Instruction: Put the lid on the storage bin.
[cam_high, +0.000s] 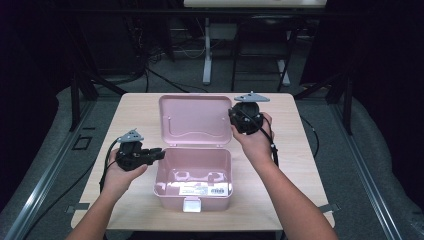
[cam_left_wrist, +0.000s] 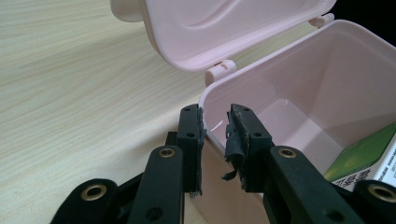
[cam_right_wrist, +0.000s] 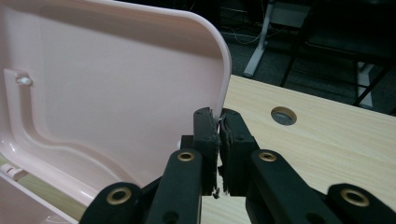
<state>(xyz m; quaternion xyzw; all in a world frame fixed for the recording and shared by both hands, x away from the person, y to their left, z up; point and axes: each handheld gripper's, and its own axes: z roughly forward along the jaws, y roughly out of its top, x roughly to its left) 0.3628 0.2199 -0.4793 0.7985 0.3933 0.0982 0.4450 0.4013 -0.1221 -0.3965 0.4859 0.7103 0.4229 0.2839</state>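
A pink plastic box stands open on the wooden table, with its hinged lid tipped back behind it. My left gripper is at the box's left rim. In the left gripper view its jaws straddle the corner wall of the box, one outside and one inside, closed on it. My right gripper is at the lid's right edge. In the right gripper view its jaws pinch the thin rim of the lid. A green-and-white pack lies inside the box.
The table has bare wood left and right of the box, and a round hole near its far right. Beyond it are a dark floor, cables and the legs of another table.
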